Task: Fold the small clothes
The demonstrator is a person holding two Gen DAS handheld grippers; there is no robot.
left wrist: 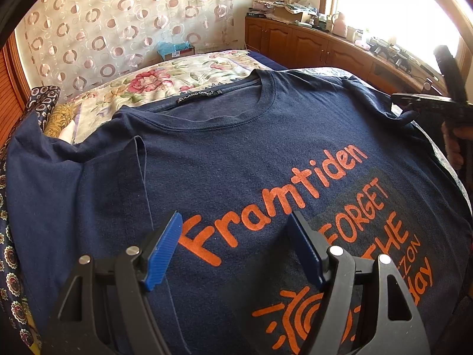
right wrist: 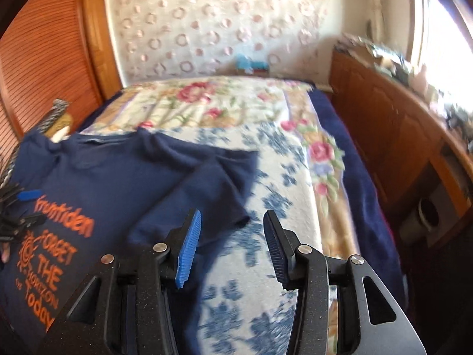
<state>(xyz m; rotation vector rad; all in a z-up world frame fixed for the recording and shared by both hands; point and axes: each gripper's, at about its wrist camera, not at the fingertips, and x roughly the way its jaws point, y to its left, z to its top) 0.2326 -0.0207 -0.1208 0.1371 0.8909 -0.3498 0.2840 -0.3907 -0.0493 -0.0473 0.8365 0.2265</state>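
A navy T-shirt [left wrist: 224, 159] with orange print lies face up on the bed, collar toward the far end. My left gripper [left wrist: 235, 222] is open and empty, just above the shirt's chest print. My right gripper [right wrist: 232, 222] is open and empty, above the hem of the shirt's right sleeve [right wrist: 212, 186], which lies spread on the bedspread. The shirt shows at the left of the right wrist view [right wrist: 97, 183]. The right gripper also shows at the right edge of the left wrist view [left wrist: 425, 97]; the left gripper shows at the left edge of the right wrist view [right wrist: 28, 204].
The bed carries a floral bedspread [right wrist: 236, 109] over a blue-flowered cover [right wrist: 275, 201]. A patterned dark cloth [left wrist: 11, 251] lies along the bed's left side. A wooden cabinet [left wrist: 319, 44] with clutter on top runs along the right wall under a window.
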